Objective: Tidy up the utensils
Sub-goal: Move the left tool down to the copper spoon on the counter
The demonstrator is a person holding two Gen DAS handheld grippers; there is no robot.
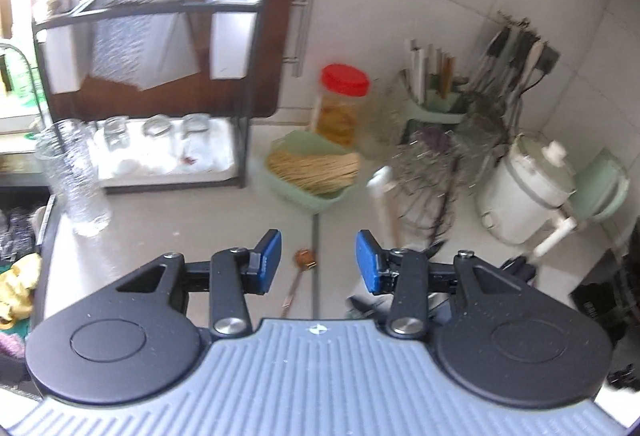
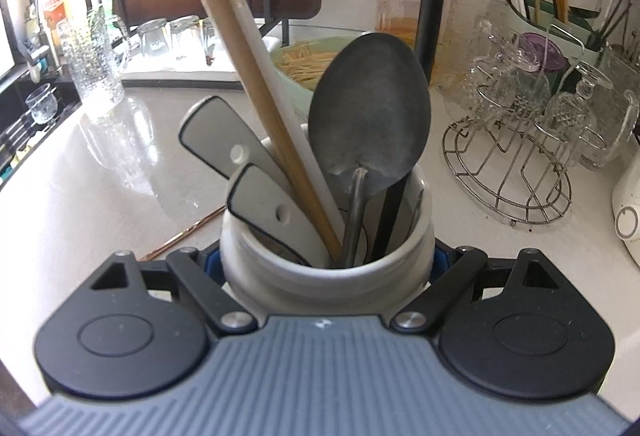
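While the right gripper (image 2: pixel 327 264) clamps the white ceramic utensil crock (image 2: pixel 327 276), stock inside reads: steel ladle (image 2: pixel 370 115), wooden handles (image 2: pixel 240 75), two white-handled tools (image 2: pixel 224 143). Outstanding, by my reckoning: one copper spoon (image 1: pixel 298 278) loose on the counter (image 1: pixel 160 228) left of the crock, below the left gripper (image 1: pixel 319 260), whose jaws stand released and empty.

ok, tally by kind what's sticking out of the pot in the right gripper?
Pot contents:
Grey flat handles: 2
Wooden handle: 1 (may be a pair)
White handle: 1
Metal spoon: 1
Black handle: 1
Total: 6
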